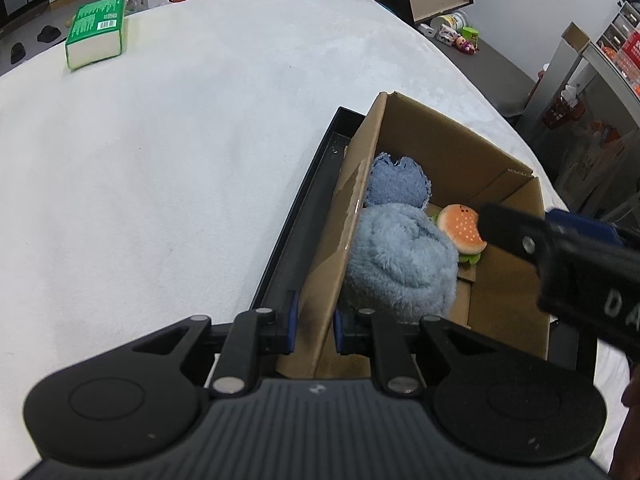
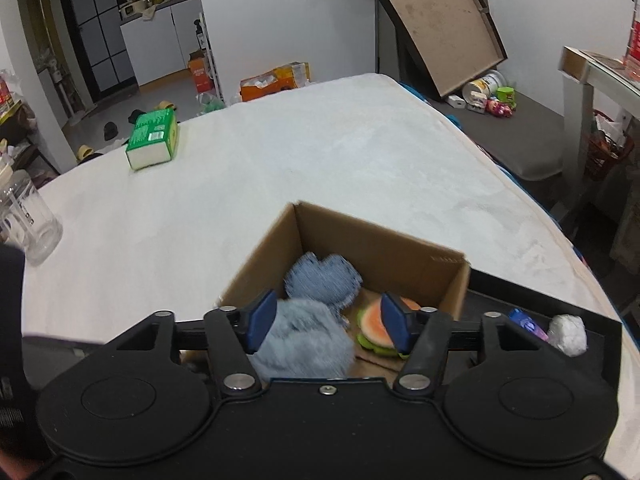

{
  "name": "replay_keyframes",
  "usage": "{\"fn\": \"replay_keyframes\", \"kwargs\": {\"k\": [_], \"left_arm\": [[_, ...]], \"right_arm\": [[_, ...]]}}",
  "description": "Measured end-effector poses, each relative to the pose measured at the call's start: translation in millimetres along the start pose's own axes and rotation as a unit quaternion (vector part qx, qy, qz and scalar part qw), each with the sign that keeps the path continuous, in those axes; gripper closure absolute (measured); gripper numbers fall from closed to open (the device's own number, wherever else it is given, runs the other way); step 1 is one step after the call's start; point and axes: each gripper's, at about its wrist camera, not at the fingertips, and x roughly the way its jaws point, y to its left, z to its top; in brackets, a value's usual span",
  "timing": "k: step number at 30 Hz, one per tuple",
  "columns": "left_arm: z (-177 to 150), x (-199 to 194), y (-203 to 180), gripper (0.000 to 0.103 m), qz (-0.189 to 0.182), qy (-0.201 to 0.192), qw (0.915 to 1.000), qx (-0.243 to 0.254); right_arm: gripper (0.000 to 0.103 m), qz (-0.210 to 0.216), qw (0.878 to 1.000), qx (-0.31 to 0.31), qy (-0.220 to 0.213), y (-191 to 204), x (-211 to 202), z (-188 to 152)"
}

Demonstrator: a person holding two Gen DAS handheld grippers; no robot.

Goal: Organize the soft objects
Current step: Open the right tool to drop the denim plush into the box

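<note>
An open cardboard box [image 1: 508,280] [image 2: 384,248] stands on a black tray [image 1: 304,216]. Inside lie a fluffy light-blue plush [image 1: 400,264] [image 2: 304,340], a denim heart cushion [image 1: 396,182] [image 2: 324,278] and a burger plush [image 1: 460,230] [image 2: 374,326]. My left gripper [image 1: 315,326] is shut on the box's near left wall. My right gripper [image 2: 326,324] is open and empty, hovering over the box above the plush toys; it shows in the left wrist view [image 1: 560,256] over the burger.
The white padded table [image 2: 320,152] holds a green tissue pack [image 1: 96,32] [image 2: 154,138] at the far left and a clear glass jar [image 2: 28,224] at the left edge. A purple item [image 2: 528,322] and a white ball [image 2: 568,334] lie in the tray's right part.
</note>
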Motion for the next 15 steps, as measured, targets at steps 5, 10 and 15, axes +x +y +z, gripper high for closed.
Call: {"fn": "replay_keyframes", "kwargs": {"k": [5,10,15], "left_arm": [[-1,-2,-5,0.087,0.013,0.001,0.9999,0.011],[-2,-6,-8,0.084,0.024,0.002,0.9995,0.019],[-3,-8,-13,0.08,0.032,0.011,0.9989,0.031]], "right_arm": [[0.039,-0.013,1.0,0.016,0.006,-15,-6,-14],[0.039,-0.025,0.999,0.038,0.004,-30,-11,-24],[0.038,-0.034,0.998,0.048,0.001,-43,-16,-31]]}}
